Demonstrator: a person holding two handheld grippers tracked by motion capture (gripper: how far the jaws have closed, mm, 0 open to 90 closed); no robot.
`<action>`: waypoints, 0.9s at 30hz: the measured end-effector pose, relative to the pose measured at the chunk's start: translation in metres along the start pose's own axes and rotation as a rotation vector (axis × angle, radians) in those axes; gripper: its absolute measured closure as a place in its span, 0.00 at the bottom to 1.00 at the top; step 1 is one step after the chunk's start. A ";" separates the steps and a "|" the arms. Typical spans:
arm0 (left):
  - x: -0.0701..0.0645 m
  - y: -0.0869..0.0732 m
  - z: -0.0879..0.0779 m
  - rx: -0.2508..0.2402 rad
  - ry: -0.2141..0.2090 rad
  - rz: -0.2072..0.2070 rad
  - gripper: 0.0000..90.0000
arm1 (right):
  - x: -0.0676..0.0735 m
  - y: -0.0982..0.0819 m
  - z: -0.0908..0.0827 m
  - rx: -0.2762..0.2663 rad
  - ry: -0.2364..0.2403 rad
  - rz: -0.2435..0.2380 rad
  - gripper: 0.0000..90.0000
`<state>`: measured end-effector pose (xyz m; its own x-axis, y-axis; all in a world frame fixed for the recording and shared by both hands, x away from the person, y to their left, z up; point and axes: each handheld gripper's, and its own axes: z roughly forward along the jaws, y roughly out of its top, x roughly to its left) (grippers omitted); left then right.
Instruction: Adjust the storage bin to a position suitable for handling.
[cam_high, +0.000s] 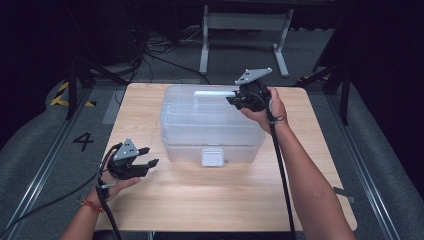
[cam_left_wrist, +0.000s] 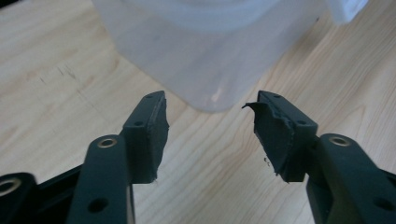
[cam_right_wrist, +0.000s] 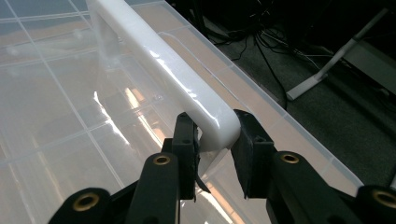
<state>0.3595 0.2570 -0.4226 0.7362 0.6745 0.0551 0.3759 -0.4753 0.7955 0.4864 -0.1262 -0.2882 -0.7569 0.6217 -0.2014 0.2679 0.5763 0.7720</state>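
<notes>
Storage box at the table's centre

The storage box (cam_high: 210, 125) sits on the table (cam_high: 165, 195); its handle (cam_high: 215, 93) lies along the lid's far edge, its latch (cam_high: 212, 156) on the near wall.

Box contents: not legible; translucent storage box (cam_high: 210, 125) walls show a haze in the high view.
Box, left gripper view: one rounded corner (cam_left_wrist: 210, 70) in frame, rest cut by top edge.
White handle (cam_right_wrist: 163, 70): far end cut by top edge; near end hidden between pads (cam_right_wrist: 187, 140).

left gripper (cam_high: 148, 156): jaws apart, holding nothing | right gripper (cam_high: 233, 99): clamped, arm outstretched
</notes>
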 end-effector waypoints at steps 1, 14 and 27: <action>-0.001 0.006 -0.004 -0.014 -0.013 0.002 0.57 | -0.002 0.001 0.000 0.006 0.004 0.000 0.81; 0.000 0.036 -0.005 -0.047 -0.041 -0.014 0.84 | -0.008 0.008 0.001 0.018 0.020 0.012 0.81; 0.001 0.041 0.011 -0.044 0.007 -0.023 0.94 | -0.009 0.010 0.001 0.029 0.019 0.015 0.81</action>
<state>0.3820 0.2319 -0.3961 0.7234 0.6893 0.0404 0.3678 -0.4342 0.8223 0.4965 -0.1257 -0.2786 -0.7637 0.6204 -0.1785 0.2961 0.5824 0.7571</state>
